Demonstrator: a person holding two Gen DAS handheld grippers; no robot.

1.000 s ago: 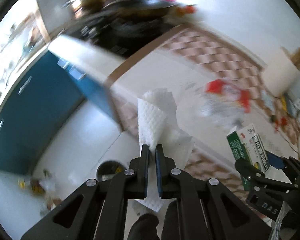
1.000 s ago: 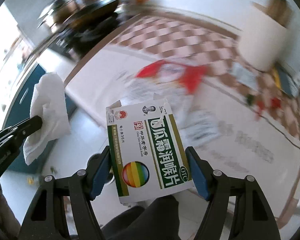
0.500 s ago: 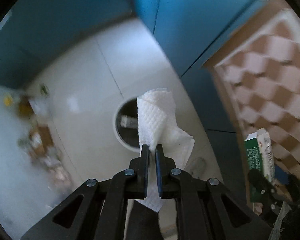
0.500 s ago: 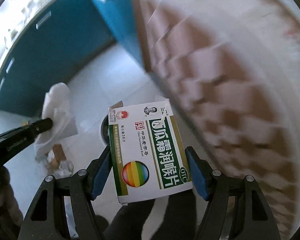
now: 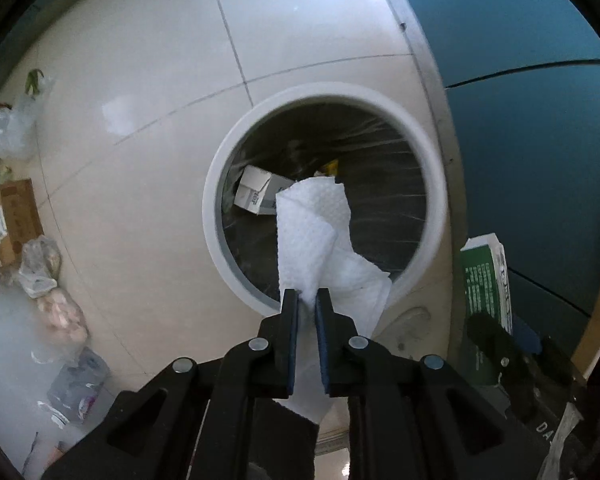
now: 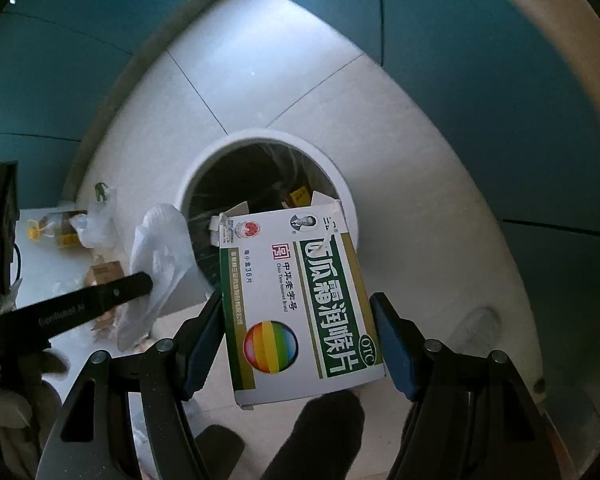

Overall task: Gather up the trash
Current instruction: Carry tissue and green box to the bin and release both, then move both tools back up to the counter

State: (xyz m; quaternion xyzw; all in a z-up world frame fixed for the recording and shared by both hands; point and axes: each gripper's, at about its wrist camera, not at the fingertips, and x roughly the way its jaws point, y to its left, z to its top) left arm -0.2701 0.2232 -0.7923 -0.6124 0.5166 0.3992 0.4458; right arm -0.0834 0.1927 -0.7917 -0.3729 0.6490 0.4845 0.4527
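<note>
Left wrist view. The left tongs (image 5: 308, 300) pointed steeply down, their jaws starting to part, with one crumpled white paper towel (image 5: 320, 240) still caught between the blue pads. The towel hung over the mouth of one round white-rimmed trash bin (image 5: 216, 184) lined with a clear plastic bag. Inside the bin lay one white cardboard carton (image 5: 254, 194) and a small yellow scrap (image 5: 330, 167). The bin stood on the pale tiled floor (image 5: 148, 80), close to the blue cabinet front (image 5: 512, 40). Along the left edge of the floor lay one brown cardboard box (image 5: 16, 216) and several plastic bags (image 5: 40, 264); their exact number could not be told. At the right edge, one green-and-white medicine box (image 5: 486, 280) showed, with nothing between towel and bin opening.

Right wrist view. The right tongs (image 6: 300, 344) stood spread wide and pinched the green-and-white medicine box (image 6: 296, 308) by its two long sides, flap end forward. The box covered the near right part of the bin rim (image 6: 340, 184). The left tongs (image 6: 144, 285) entered from the left, holding the paper towel (image 6: 156, 256) beside the bin's left rim. One yellow-capped bottle (image 6: 34, 232) and plastic bags (image 6: 92, 224) lay on the floor beyond.
</note>
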